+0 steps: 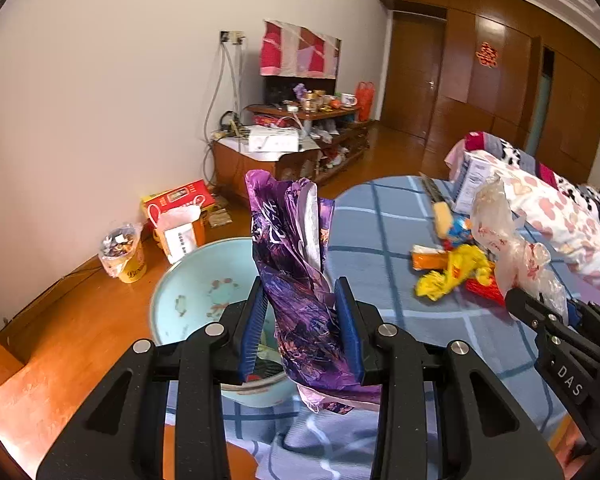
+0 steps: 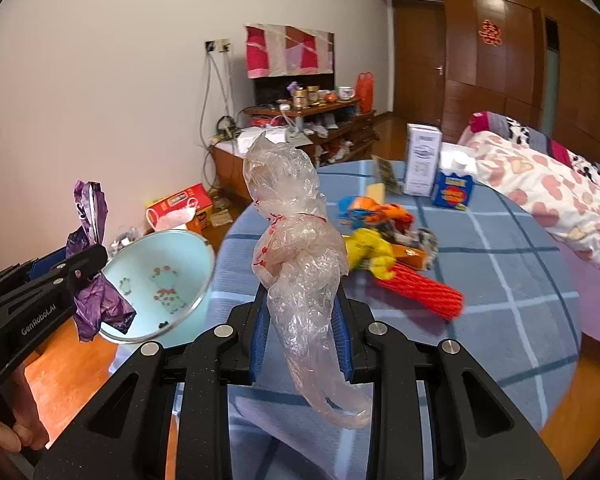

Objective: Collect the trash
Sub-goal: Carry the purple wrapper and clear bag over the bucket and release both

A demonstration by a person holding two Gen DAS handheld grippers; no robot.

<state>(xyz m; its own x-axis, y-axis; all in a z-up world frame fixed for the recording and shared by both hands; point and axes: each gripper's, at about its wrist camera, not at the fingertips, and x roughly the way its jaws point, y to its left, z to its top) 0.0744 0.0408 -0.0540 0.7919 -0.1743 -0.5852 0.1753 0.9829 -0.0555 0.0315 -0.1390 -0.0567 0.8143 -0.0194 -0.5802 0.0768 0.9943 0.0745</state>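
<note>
Basin (image 1: pixel 188 280) sits just past our left tool (image 1: pixel 302 332), pinching upright purple wrapper (image 1: pixel 292 256); right tool (image 2: pixel 302 336) pinches upright clear bag (image 2: pixel 296 248) w/ wrappers (image 2: pixel 384 248) beyond.

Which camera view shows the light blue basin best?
The right wrist view: the light blue basin shows nearly its whole inside with the printed pattern; only the purple wrapper covers its left edge. In the left wrist view, the left gripper and its wrapper hide much of the basin.
</note>
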